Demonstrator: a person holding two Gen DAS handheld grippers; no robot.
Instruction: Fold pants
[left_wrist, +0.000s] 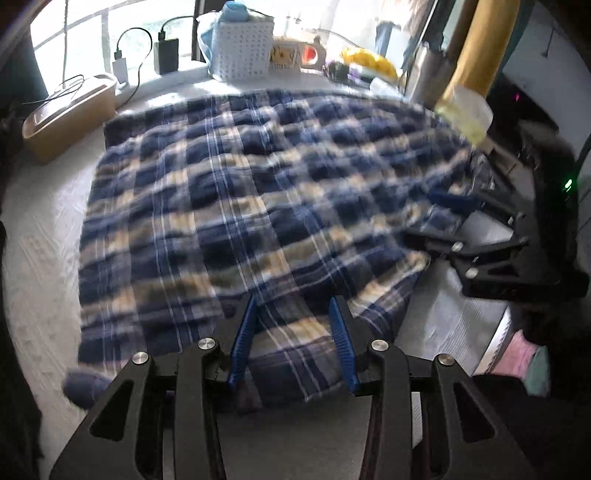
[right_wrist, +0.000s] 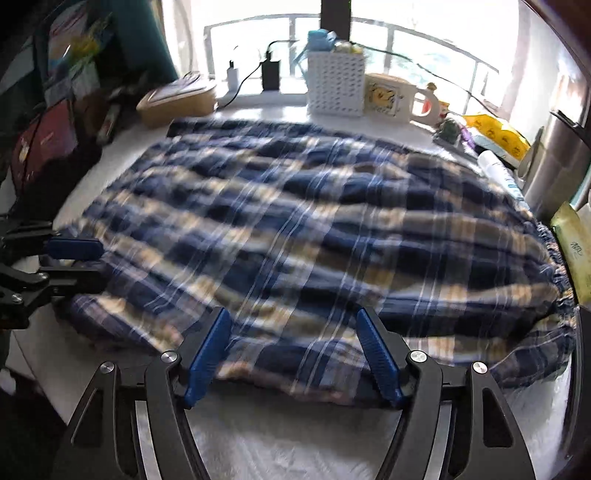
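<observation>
We see the blue, cream and tan plaid cotton pants (right_wrist: 295, 229) spread in a folded slab over the middle of the white textured tabletop (right_wrist: 280, 446), with the gathered elastic waistband (right_wrist: 557, 273) at three o'clock in the right wrist view. Along the far edge, running from ten o'clock to two o'clock in that view, stand a tan lidded plastic box (right_wrist: 177, 101), a white plug charger (right_wrist: 232, 75), a black power brick (right_wrist: 270, 74), a white perforated plastic basket (right_wrist: 335, 83), a cream mug with a yellow cartoon print (right_wrist: 388, 98), a crumpled yellow bag (right_wrist: 496, 134) and a steel flask (right_wrist: 554, 170); all sit clear of the cloth except a white tube (right_wrist: 498, 171) that lies just beside its far right corner. Both tools tilt steeply down at the near hem. The left gripper (left_wrist: 293, 339) has its blue-padded jaws partly spread over the near left corner, the cloth lying loose between them. The right gripper (right_wrist: 293, 354) has its jaws spread wider, straddling the near edge without pinching it.
</observation>
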